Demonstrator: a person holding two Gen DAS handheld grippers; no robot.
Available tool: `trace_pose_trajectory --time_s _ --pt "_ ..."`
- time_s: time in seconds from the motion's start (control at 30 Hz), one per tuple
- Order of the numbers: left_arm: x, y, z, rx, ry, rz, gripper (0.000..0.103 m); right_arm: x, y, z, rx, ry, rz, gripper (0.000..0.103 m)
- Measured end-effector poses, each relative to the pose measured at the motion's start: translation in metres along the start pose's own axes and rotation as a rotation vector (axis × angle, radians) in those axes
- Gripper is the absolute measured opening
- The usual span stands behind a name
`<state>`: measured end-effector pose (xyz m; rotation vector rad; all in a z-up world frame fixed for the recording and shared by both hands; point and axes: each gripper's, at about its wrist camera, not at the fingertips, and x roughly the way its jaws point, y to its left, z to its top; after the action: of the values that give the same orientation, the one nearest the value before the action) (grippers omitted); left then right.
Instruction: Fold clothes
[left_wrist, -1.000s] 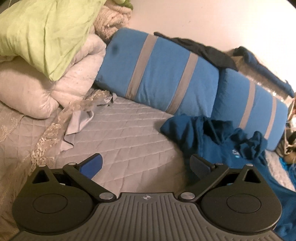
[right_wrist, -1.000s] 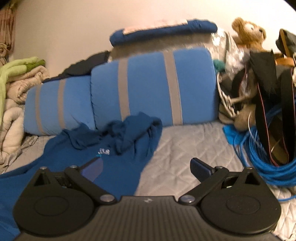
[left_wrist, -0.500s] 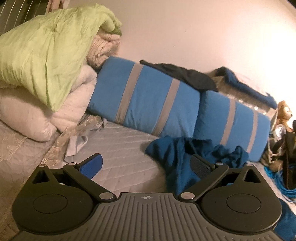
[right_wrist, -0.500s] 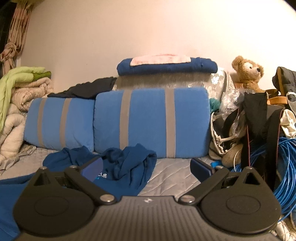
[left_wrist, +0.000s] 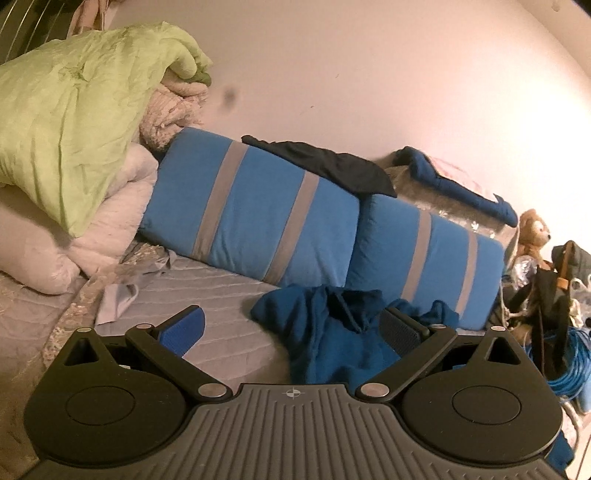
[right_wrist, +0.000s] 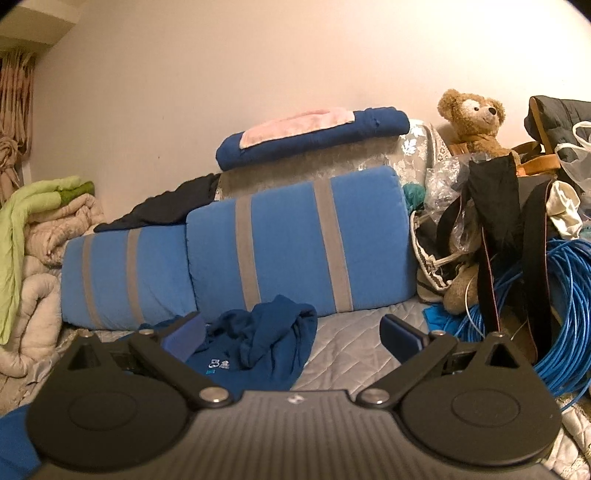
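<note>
now both grippers have lifted and tilted up from the bed (left_wrist: 221, 295) – the left gripper (left_wrist: 291, 326) and right gripper (right_wrist: 291, 332) are wide open, holding nothing, and the blue sweater (right_wrist: 266, 339) lies crumpled, not folded, by the cushions (right_wrist: 288, 236)

A crumpled garment (right_wrist: 258, 343) lies on the bed (right_wrist: 354, 339) before two cushions (right_wrist: 295, 243) set side by side against the wall, with piled bedding (left_wrist: 74, 166) to their left, a coil of cable (right_wrist: 569, 314) to their right and a teddy bear (right_wrist: 474, 122) behind.
</note>
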<state>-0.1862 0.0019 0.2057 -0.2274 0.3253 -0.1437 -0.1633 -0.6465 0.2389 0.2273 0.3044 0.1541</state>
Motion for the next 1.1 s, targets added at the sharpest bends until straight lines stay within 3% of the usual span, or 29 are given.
trace_pose_trajectory --time_s 0.17,0.37,0.6,0.73,0.87,0.93,1.1 --pt "0.0 -0.006 0.006 -0.014 0.007 -0.05 0.103 0.004 0.006 -0.007 0.015 0.067 0.027 0.103" --pt "-0.013 -0.009 0.022 -0.01 0.071 -0.069 0.103 -0.012 -0.002 -0.007 -0.009 0.073 -0.015 0.103" --pt "-0.054 0.002 0.058 -0.012 0.085 -0.007 0.103 -0.056 -0.043 0.018 -0.034 0.139 -0.025 0.103" --pt "-0.073 0.009 0.074 -0.056 0.099 0.032 0.103 -0.089 -0.065 0.039 -0.094 0.136 -0.1 0.103" --pt "-0.086 0.007 0.083 -0.025 0.119 0.061 0.103 -0.117 -0.078 0.057 -0.107 0.136 -0.157 0.103" --pt "-0.088 0.005 0.082 -0.01 0.136 0.064 0.103 -0.128 -0.084 0.063 -0.076 0.131 -0.136 0.103" --pt "-0.072 0.007 0.055 -0.034 0.158 0.024 0.103 -0.117 -0.088 0.043 0.074 0.191 0.036 0.103"
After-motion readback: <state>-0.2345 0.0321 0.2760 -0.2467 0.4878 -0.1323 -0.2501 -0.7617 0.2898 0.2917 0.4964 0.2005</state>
